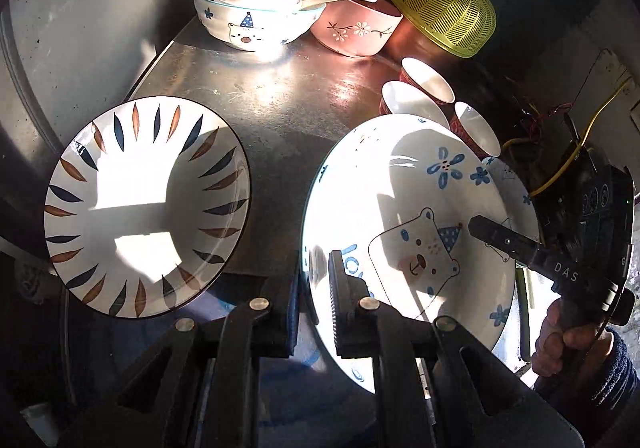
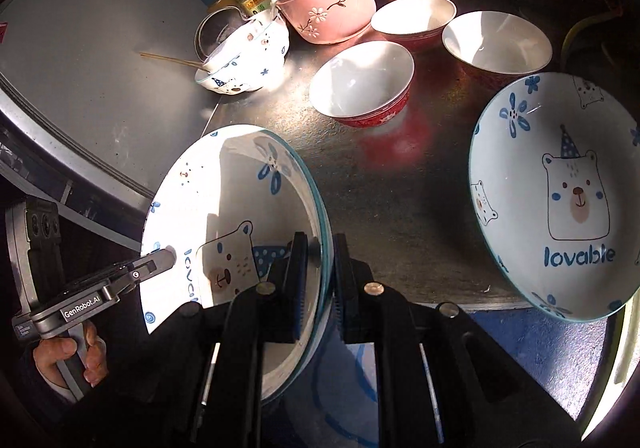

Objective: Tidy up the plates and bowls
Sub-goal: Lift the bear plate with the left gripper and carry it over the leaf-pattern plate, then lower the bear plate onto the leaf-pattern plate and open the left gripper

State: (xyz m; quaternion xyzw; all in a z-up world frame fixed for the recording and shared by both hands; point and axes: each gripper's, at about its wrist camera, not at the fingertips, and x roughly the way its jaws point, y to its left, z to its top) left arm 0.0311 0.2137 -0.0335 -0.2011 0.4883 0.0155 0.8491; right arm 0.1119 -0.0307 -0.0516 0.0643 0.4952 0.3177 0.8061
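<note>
Both grippers hold one white bear-print plate (image 1: 404, 224), lifted and tilted above the metal counter (image 1: 280, 104). My left gripper (image 1: 314, 304) is shut on its left rim. My right gripper (image 2: 320, 280) is shut on the opposite rim of the same plate (image 2: 224, 208), and its finger (image 1: 512, 244) shows across the plate in the left wrist view. A second bear plate reading "lovable" (image 2: 568, 200) lies on the counter at the right. A leaf-pattern plate (image 1: 148, 204) lies at the left.
Three red bowls (image 2: 360, 84) stand mid-counter. A pink flower bowl (image 2: 328, 8) with a spoon, stacked bear bowls (image 1: 248, 16) with chopsticks, a glass lid, bottles and a yellow-green basket (image 1: 444, 4) stand at the back. Wires hang at the right.
</note>
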